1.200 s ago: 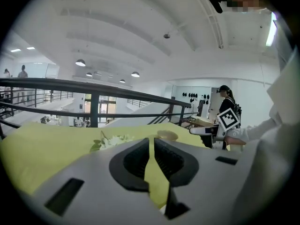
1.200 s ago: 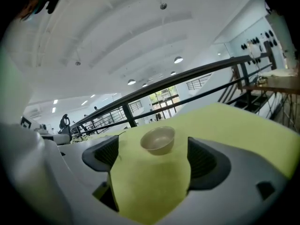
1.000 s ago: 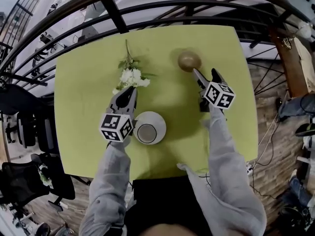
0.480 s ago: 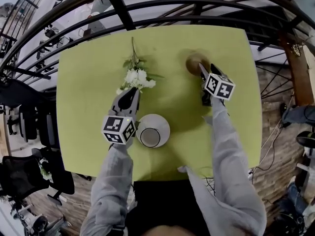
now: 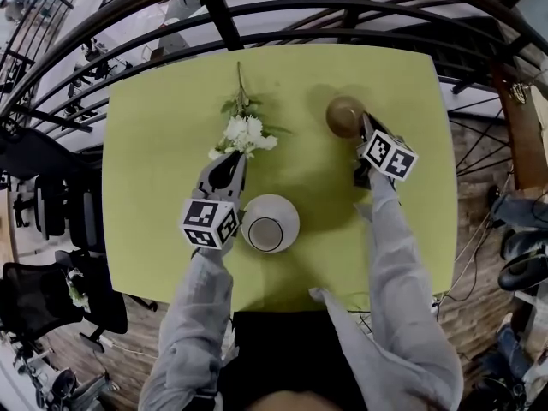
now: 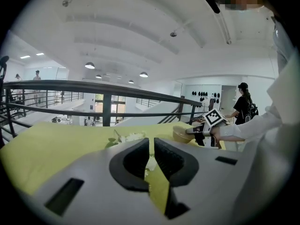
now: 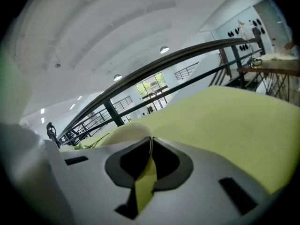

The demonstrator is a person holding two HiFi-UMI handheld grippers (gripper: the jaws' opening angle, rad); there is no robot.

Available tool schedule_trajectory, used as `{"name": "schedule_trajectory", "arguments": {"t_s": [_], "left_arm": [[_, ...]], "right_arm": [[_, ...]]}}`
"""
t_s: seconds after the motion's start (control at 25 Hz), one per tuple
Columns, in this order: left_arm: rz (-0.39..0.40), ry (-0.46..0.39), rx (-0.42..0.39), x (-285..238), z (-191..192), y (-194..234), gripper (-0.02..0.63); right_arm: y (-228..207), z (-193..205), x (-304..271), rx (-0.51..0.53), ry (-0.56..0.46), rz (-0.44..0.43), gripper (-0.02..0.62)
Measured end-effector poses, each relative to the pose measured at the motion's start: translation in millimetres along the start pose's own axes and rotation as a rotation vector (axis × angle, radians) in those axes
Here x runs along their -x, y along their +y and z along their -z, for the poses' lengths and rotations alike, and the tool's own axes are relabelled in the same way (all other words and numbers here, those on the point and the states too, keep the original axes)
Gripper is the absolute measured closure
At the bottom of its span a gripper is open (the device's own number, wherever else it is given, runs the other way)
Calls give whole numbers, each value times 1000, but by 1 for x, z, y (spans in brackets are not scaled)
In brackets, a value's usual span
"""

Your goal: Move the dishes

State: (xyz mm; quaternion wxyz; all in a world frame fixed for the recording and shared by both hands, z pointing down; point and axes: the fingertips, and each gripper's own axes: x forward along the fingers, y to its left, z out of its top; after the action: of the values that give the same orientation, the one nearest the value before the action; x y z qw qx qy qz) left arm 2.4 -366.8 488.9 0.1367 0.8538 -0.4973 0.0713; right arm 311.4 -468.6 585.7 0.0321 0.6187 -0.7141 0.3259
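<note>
I am standing at a square table [image 5: 154, 187] with a smooth, matte yellow-green top. Curved black metal railings [image 5: 223, 15] are running round its far side, and a pale hall is opening beyond them.

At one o'clock on the table a round bowl [image 5: 345, 116] is sitting, tan-brown and wood-like, with a thin rim. My right gripper [image 5: 364, 125] is reaching it from five o'clock. Its jaws have just been closing, and in the right gripper view the dark curved pads are now pinching the bowl's rim, with the pale rounded wall bulging out to the left of them. The black-and-white marker cube [image 5: 388, 155] is riding just behind, over my grey sleeve [image 5: 385, 255].

Towards six o'clock, near the table's middle, a round white dish [image 5: 284, 212] is lying, glossy, with a darker circular hollow at its centre. My left gripper [image 5: 229, 159] is hovering just beside it at its ten o'clock. In the left gripper view its jaws are drawn nearly together, leaving only a thin slit. A scrap of white is showing in that slit, and I cannot tell whether the pads are touching it.

Just past those tips, at eleven o'clock, a sprig of white flowers [image 5: 247, 133] is lying flat, frilly heads towards me and thin green stem pointing at the railing.
</note>
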Motion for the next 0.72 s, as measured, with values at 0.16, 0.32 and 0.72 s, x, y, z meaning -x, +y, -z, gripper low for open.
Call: {"name": "schedule_trajectory", "arguments": {"t_s": [0.16,0.32,0.72], "left_arm": [[-7,-6,-13,16,-2,-1,560],[-14,-13,-14,32,0,-4,560],[-32,-40,-3,82,9,-13,560]], "right_arm": [[14,0,15,4,-5,-18,572],[25,1,35,19,-5,-30,572],[43,18,102,35,-6,-72,572]]}}
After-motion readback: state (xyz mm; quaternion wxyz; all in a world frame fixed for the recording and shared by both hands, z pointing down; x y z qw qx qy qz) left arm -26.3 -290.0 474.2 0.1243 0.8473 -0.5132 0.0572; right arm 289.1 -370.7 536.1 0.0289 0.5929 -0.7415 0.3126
